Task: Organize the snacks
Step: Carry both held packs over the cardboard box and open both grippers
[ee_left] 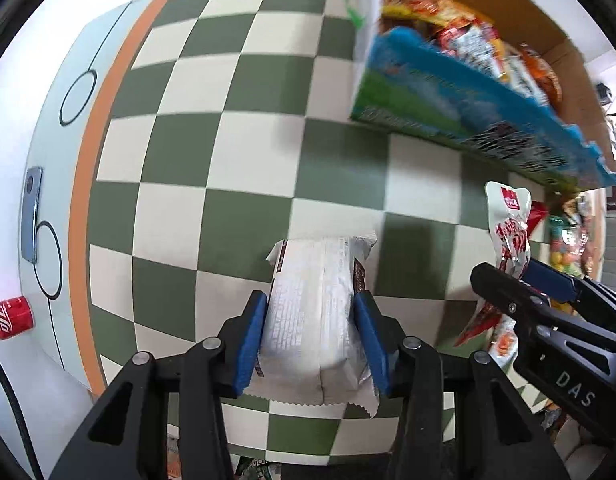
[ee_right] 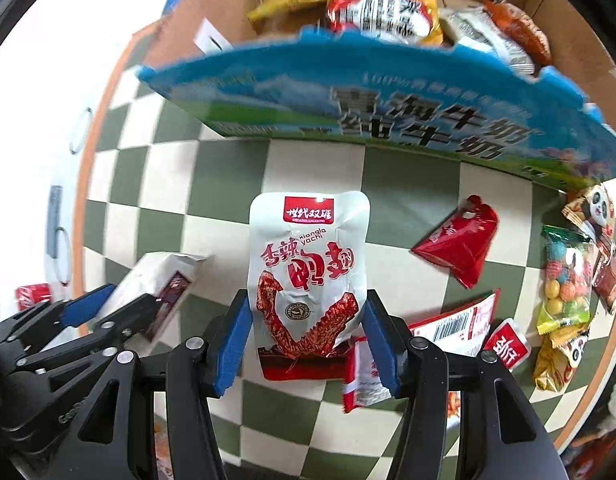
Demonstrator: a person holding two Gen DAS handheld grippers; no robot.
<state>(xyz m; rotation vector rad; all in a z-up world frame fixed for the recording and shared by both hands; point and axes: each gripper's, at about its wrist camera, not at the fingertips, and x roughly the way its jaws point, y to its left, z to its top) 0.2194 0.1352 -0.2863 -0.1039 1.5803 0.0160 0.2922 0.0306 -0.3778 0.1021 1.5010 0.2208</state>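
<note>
My left gripper [ee_left: 311, 316] is shut on a white snack packet [ee_left: 312, 312] with small print, held above the checkered cloth. It also shows in the right wrist view [ee_right: 151, 280]. My right gripper [ee_right: 305, 316] is shut on a white and red duck-wing pouch [ee_right: 308, 276]; the pouch shows in the left wrist view [ee_left: 508, 236] at the right. A blue and green cardboard box [ee_right: 388, 120] with several snack bags inside stands ahead of both grippers, and shows in the left wrist view [ee_left: 468, 108].
Loose snacks lie on the green and white checkered cloth [ee_left: 227, 160]: a red packet [ee_right: 458, 244], a candy bag [ee_right: 566, 280], panda-print bags [ee_right: 596, 208] and a barcode packet [ee_right: 456, 328]. A red cola can [ee_left: 9, 316] stands at the left on the white table.
</note>
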